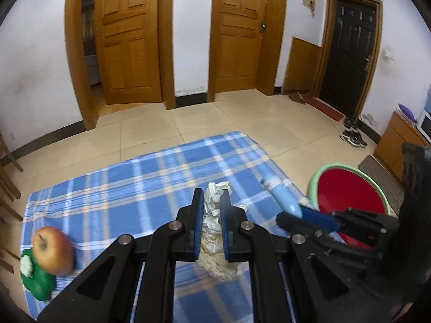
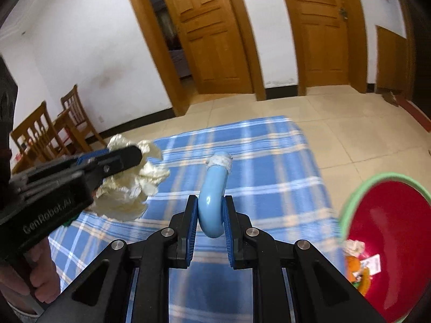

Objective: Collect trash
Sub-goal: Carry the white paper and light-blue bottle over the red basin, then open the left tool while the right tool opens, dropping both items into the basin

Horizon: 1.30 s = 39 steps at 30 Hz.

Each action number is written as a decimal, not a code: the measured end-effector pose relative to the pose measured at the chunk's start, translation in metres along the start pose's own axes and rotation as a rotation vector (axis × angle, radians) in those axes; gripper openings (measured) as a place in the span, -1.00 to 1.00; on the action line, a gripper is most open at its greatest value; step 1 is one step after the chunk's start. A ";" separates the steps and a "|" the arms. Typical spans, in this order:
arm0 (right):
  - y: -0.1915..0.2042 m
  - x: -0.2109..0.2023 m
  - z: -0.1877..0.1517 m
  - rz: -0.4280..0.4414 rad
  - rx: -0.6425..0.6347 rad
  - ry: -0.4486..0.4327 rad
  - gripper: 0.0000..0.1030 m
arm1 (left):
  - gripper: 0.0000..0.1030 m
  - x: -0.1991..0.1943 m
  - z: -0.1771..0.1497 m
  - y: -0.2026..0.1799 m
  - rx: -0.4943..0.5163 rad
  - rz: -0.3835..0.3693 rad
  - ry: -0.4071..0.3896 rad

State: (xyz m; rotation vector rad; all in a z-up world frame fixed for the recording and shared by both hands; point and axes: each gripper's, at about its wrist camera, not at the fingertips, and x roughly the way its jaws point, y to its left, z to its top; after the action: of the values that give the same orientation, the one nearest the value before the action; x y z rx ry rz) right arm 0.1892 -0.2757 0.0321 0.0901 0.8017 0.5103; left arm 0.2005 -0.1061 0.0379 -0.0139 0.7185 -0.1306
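Observation:
My left gripper [image 1: 211, 192] is shut on a crumpled white paper wad [image 1: 212, 215] and holds it above the blue plaid cloth [image 1: 150, 177]. The wad also shows in the right wrist view [image 2: 129, 188], clamped by that gripper. My right gripper [image 2: 209, 199] is shut on a curved light-blue tube [image 2: 212, 202] with a white taped end, lifted above the cloth [image 2: 269, 161]. The tube also shows in the left wrist view [image 1: 282, 197]. A red basin with a green rim [image 2: 390, 242] sits at the right and holds some scraps [image 2: 361, 266]; it also shows in the left wrist view [image 1: 347, 191].
An apple [image 1: 52, 250] rests on a green toy [image 1: 36, 280] at the cloth's left edge. Wooden chairs [image 2: 45, 132] stand at the left wall. Shoes [image 1: 351, 133] and a low cabinet [image 1: 398, 140] are at the right. Tiled floor [image 1: 188, 118] surrounds the cloth.

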 end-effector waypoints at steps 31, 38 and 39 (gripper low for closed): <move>-0.214 -0.102 -0.064 -0.225 0.306 -0.111 -0.64 | -0.78 0.080 -0.023 -0.217 0.104 -0.282 0.104; -0.219 -0.093 -0.071 -0.221 0.293 -0.092 -0.64 | -0.78 0.086 -0.035 -0.228 0.145 -0.255 0.099; -0.219 -0.094 -0.073 -0.221 0.282 -0.089 -0.64 | -0.78 0.087 -0.036 -0.228 0.148 -0.247 0.099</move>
State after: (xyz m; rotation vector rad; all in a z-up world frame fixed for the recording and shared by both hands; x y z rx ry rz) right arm 0.1714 -0.5192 -0.0149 0.2796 0.7812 0.1814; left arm 0.2154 -0.3416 -0.0325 0.0460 0.8032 -0.4230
